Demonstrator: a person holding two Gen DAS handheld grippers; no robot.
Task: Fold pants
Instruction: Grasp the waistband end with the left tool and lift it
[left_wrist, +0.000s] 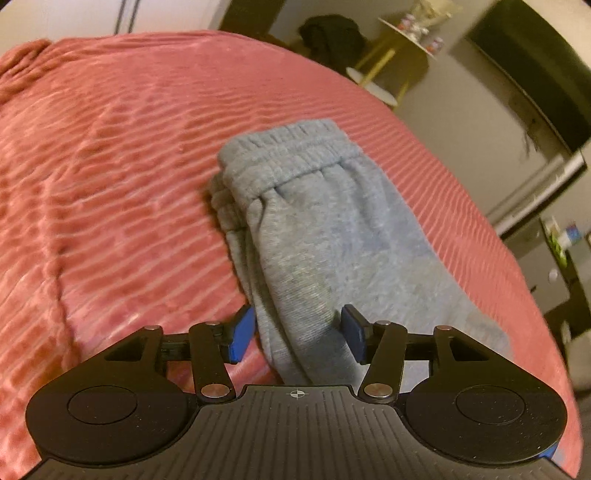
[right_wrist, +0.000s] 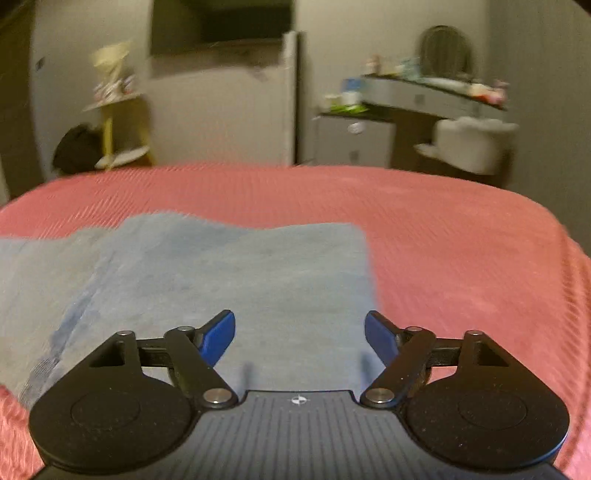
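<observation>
Grey sweatpants lie folded on the pink bed cover, the elastic waistband at the far end. My left gripper is open, its blue pads standing on either side of the near fold of the pants without pinching it. In the right wrist view the pants lie flat, spreading to the left. My right gripper is open and empty just above the near right part of the cloth. That view is blurred.
The ribbed pink cover spans the whole bed. Beyond the far edge stand a yellow shelf, a white cabinet, a desk with clutter and a white chair. A dark bag sits by the shelf.
</observation>
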